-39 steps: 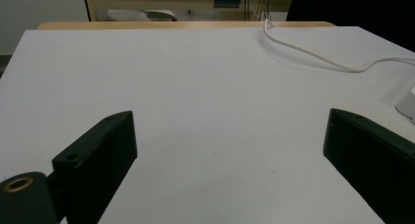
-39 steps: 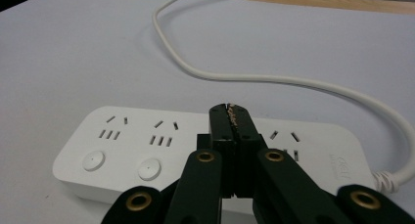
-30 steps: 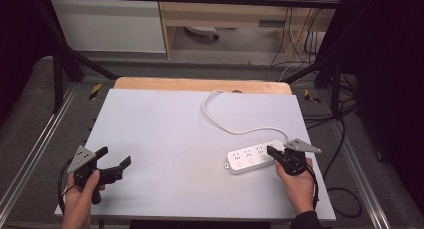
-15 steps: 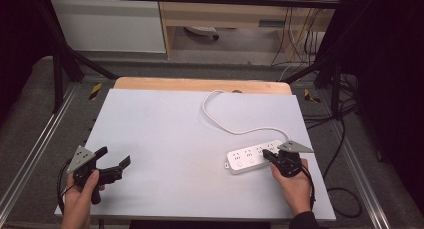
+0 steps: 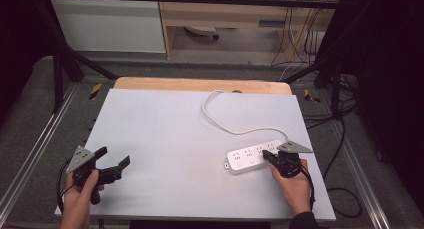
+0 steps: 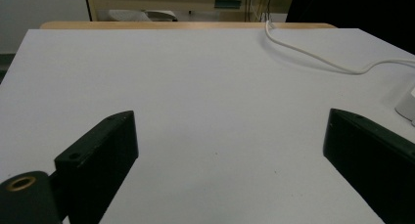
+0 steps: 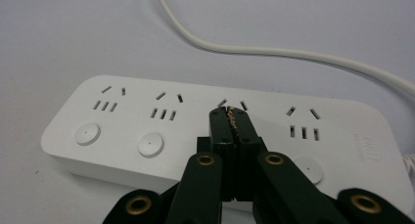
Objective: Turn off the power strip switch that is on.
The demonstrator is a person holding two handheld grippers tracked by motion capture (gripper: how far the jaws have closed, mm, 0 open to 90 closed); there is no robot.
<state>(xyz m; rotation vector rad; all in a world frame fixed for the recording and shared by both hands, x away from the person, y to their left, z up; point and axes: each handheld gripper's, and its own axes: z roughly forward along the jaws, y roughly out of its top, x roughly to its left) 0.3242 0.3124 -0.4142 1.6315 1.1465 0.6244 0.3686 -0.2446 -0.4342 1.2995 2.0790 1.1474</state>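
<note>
White power strip on table, right tool closed over it

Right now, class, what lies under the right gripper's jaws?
The white power strip lies under the shut jaws of the right gripper, at its third socket group. The jaws cover that group's lower slots and part of its round button.

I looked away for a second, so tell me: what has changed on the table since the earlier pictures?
The right claw, shut with nothing between its jaws, has edged slightly toward the person along the power strip and now points at its third outlet group. The strip, its cord and the open left claw have stayed put.
</note>
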